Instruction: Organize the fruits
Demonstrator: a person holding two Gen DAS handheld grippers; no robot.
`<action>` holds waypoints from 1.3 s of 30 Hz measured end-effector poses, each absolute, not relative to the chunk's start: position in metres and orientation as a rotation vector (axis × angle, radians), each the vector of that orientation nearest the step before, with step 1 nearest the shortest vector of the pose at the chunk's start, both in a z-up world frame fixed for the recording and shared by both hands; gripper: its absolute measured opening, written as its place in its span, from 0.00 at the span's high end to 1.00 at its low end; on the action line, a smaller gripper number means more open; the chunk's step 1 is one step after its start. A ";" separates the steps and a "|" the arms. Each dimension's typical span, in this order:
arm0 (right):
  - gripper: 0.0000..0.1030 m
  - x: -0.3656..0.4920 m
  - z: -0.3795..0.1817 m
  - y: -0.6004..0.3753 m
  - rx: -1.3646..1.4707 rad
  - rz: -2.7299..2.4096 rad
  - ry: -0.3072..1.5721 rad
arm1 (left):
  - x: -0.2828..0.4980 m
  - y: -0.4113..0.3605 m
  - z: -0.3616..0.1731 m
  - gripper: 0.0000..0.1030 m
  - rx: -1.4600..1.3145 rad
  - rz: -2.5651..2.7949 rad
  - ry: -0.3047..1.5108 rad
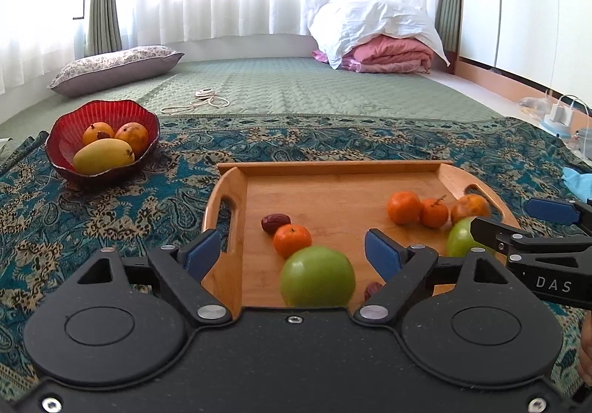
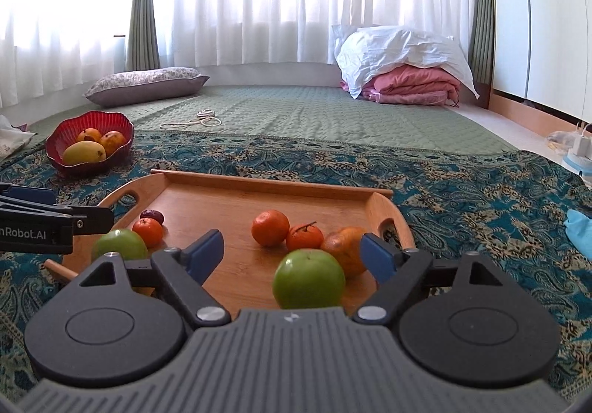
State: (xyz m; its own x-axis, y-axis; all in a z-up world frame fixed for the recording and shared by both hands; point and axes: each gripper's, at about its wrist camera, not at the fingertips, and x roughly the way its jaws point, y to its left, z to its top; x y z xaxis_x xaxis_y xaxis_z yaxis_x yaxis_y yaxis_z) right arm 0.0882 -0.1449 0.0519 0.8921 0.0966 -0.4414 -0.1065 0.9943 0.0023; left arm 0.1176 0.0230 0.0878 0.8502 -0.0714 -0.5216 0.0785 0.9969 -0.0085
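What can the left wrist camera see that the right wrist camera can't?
Only the left wrist view shows a second date, low on the tray behind the near green apple. Only the right wrist view shows white paper at the far left edge. Both show the wooden tray, the red bowl holding a mango, the tangerines, and both open grippers, left and right.

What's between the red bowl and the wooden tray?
Only bare paisley cloth; nothing sits between the red bowl and the wooden tray. It shows in both wrist views, most plainly in the left one.
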 end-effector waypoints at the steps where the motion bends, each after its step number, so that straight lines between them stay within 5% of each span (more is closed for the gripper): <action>1: 0.12 0.086 0.050 -0.146 -0.019 0.104 0.460 | 0.115 0.022 0.087 0.18 0.014 -0.081 0.550; 39: 0.00 0.064 -0.027 -0.153 -0.015 0.035 0.612 | 0.095 0.007 0.005 0.10 0.026 -0.002 0.686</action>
